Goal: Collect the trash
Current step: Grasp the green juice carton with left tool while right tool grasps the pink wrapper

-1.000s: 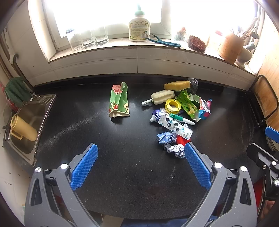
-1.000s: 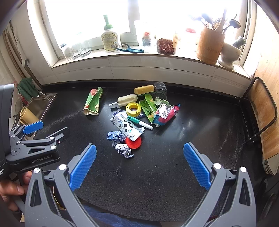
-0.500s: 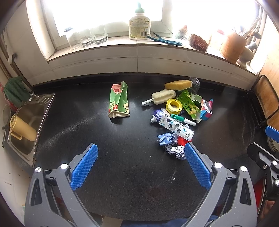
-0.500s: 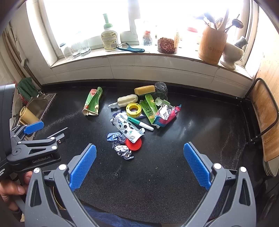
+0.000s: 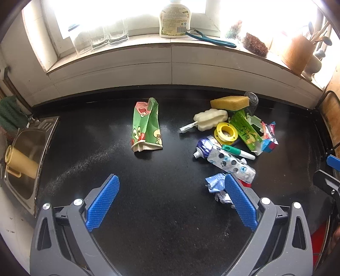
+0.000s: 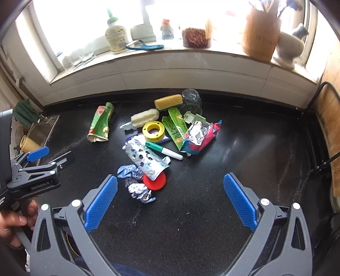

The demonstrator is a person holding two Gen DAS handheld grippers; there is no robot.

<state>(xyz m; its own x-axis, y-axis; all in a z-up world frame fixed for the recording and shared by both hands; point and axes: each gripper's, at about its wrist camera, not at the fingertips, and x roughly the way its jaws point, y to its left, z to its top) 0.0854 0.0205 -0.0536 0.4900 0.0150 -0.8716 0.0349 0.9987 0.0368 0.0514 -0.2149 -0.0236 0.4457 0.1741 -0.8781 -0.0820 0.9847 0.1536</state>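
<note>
A heap of trash lies on the black counter (image 5: 165, 212): a squeezed tube (image 5: 225, 158), crumpled foil wrappers (image 5: 215, 183), a green carton (image 5: 246, 131), a red-blue wrapper (image 5: 268, 135), a yellow tape ring (image 5: 226, 131) and a green-capped marker (image 5: 238, 150). A green snack bag (image 5: 146, 127) lies apart to the left. My left gripper (image 5: 170, 201) is open and empty, short of the bag and heap. My right gripper (image 6: 170, 201) is open and empty, just short of the foil (image 6: 139, 190) and a red lid (image 6: 156, 180).
A yellow sponge (image 5: 229, 102), a white brush (image 5: 209, 121) and an upturned glass (image 6: 191, 102) sit behind the heap. A sink (image 5: 25, 161) with a yellow cup is at the left. The windowsill holds a soap bottle (image 5: 175, 19), glasses and a utensil pot (image 6: 261, 31).
Both grippers have moved forward and lower toward the counter; the trash looks larger and nearer. Both stay open and empty. Nothing on the counter has moved.
</note>
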